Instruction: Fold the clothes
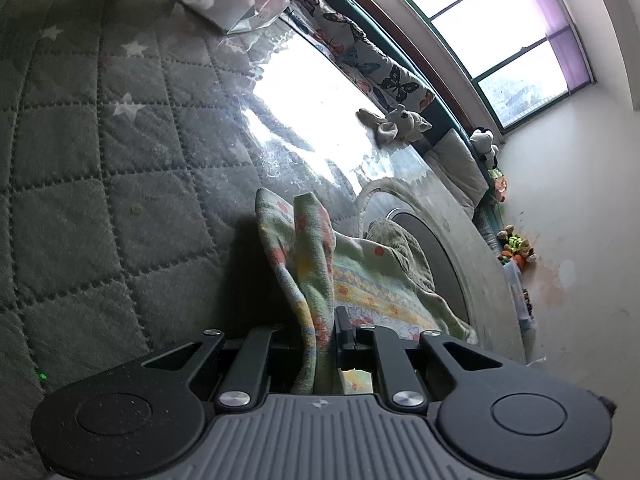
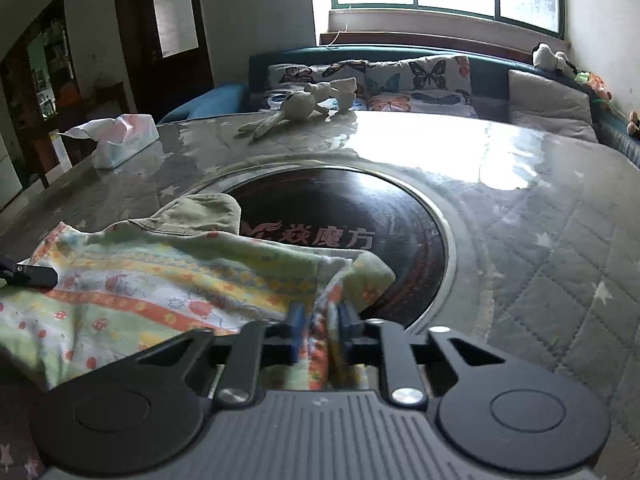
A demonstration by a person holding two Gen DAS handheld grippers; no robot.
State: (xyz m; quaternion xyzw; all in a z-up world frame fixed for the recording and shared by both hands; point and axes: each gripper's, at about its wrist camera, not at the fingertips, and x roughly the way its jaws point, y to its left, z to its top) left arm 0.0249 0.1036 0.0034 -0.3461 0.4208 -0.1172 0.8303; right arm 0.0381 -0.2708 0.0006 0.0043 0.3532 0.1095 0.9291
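Observation:
A small patterned garment in pale green, yellow and orange lies on the table, partly over the dark round inset. A plain olive part sticks out at its far side. My right gripper is shut on the garment's right edge. My left gripper is shut on another bunched edge of the garment, which stands up between the fingers. The left gripper's tip shows at the left edge of the right wrist view.
The table has a quilted grey star-print cover under clear plastic. A tissue pack sits at the far left and a white plush rabbit at the far edge. Butterfly cushions line a sofa under the window.

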